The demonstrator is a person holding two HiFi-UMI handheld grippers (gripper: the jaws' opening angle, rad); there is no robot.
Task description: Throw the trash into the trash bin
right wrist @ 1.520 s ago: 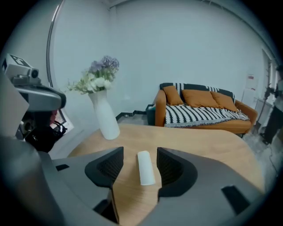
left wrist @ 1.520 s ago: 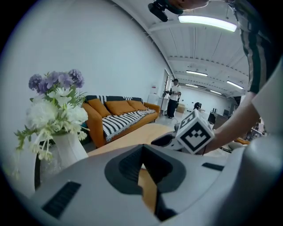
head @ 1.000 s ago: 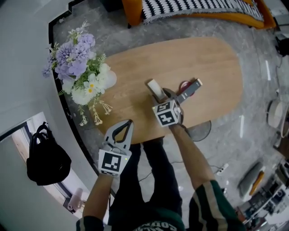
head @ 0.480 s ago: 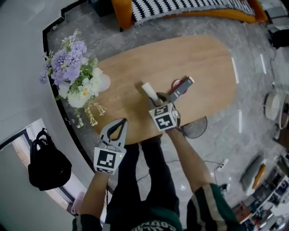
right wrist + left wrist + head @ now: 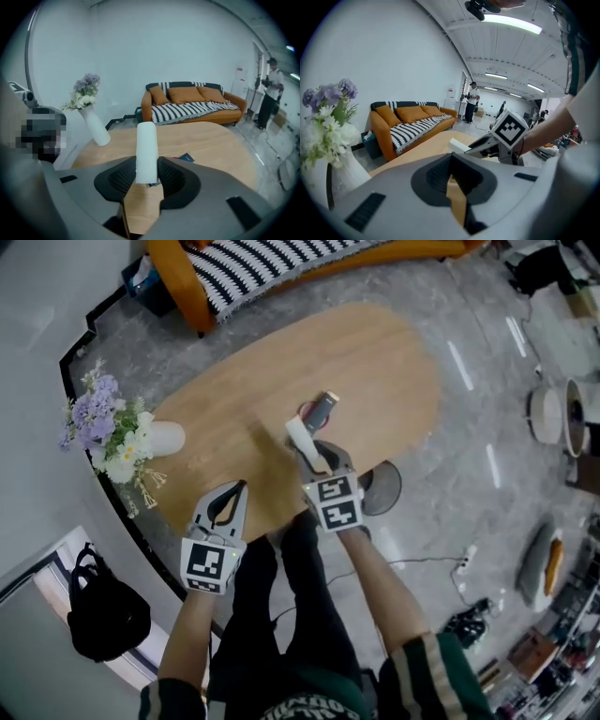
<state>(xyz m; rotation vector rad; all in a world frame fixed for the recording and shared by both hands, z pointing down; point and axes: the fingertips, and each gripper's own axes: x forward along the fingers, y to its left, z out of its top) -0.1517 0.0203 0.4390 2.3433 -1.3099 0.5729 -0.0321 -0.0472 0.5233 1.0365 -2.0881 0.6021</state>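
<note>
My right gripper [image 5: 314, 454] is shut on a white paper roll [image 5: 305, 439], held above the near part of the oval wooden table [image 5: 375, 362]. In the right gripper view the white roll [image 5: 146, 150] stands upright, pinched between the two pads of the right gripper [image 5: 146, 174]. My left gripper [image 5: 240, 488] hovers at the table's near edge, left of the right one, shut with nothing in it. The left gripper view has the left gripper [image 5: 454, 190] in the foreground and the right gripper [image 5: 497, 140] with the roll [image 5: 459, 146] beyond it. No bin is clearly visible.
A dark packet with a red item [image 5: 319, 409] lies on the table past the roll. A white vase of flowers [image 5: 117, 432] stands at the table's left end. An orange sofa [image 5: 281, 263] is behind the table. A round grey base [image 5: 382, 488] sits on the floor. A person [image 5: 269, 91] stands far right.
The right gripper has closed on the white roll and lifted it off the table. The left gripper has risen a little. The head view has swung, so the table sits further left.
</note>
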